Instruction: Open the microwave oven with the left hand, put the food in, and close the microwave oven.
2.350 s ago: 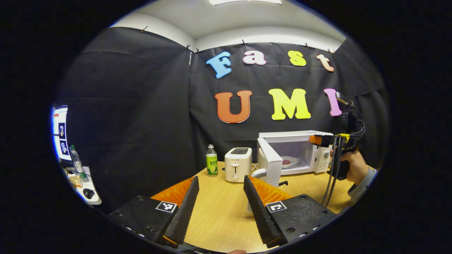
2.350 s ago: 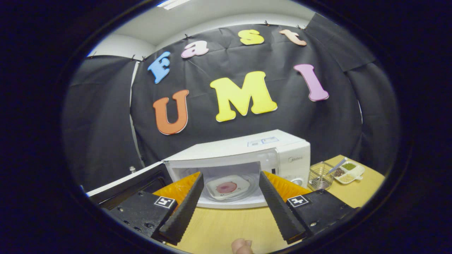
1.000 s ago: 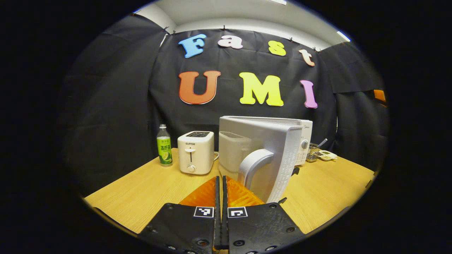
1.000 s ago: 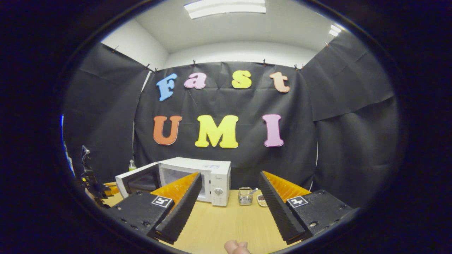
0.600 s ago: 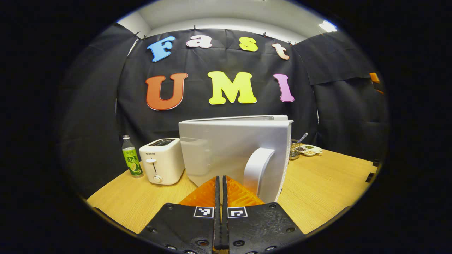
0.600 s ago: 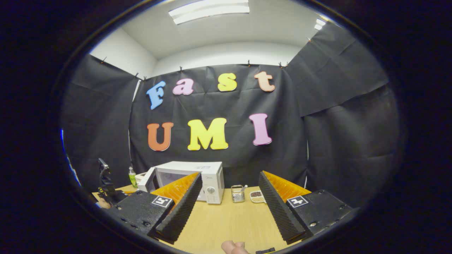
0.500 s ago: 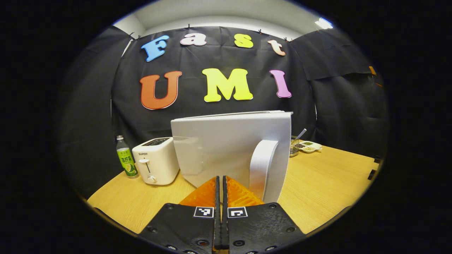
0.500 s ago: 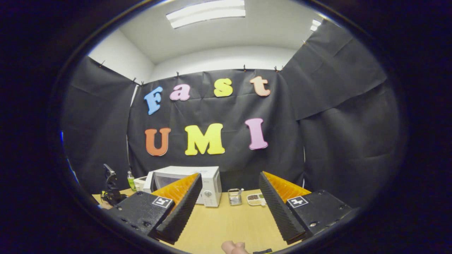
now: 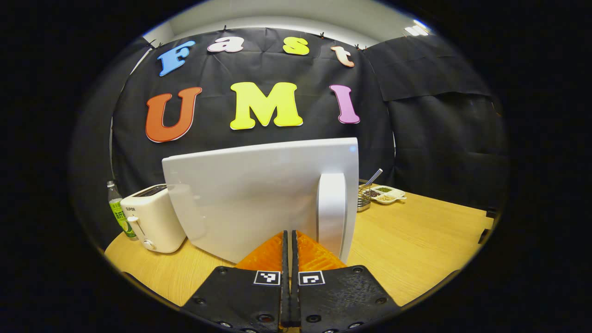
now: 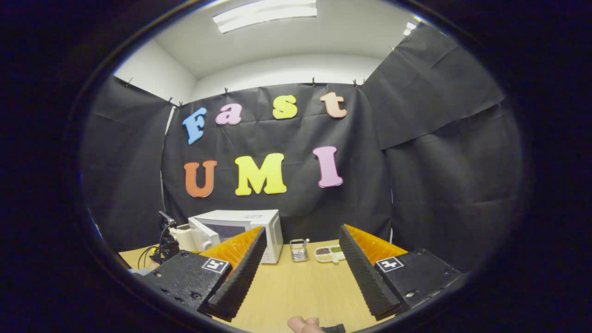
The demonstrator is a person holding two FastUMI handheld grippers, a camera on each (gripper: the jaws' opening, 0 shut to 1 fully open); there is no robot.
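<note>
Left gripper view: the left gripper (image 9: pixel 289 240) has its two fingers pressed flat together with nothing between them. The tips sit right at the outer face of the microwave door (image 9: pixel 249 194), low and just left of the vertical door handle (image 9: pixel 332 210); contact between tips and door cannot be confirmed. The door presents its white outer face nearly square to the camera and hides the oven body and cavity, so the food inside cannot be seen. To the left of the door stands a white toaster (image 9: pixel 150 217), and beyond it a green-labelled bottle (image 9: pixel 118 208). To the right, at the back of the wooden table (image 9: pixel 416 236), are a small wire basket (image 9: pixel 364 200) with a utensil sticking out and a divided white dish (image 9: pixel 387 194) of dry ingredients.

Right gripper view: the right gripper (image 10: pixel 300 259) is released, fingers spread wide, holding nothing, above bare tabletop (image 10: pixel 296 291). A fingertip (image 10: pixel 303 323) of the person shows at the bottom edge. The microwave oven (image 10: pixel 240 231) stands well off at the far left of the table, its door (image 10: pixel 203 233) swung most of the way toward the body but a gap remains. Beside that door is the other gripper (image 10: pixel 164 240) with its cables. Just right of the oven sit the wire basket (image 10: pixel 298 249) and the divided dish (image 10: pixel 329 253).
</note>
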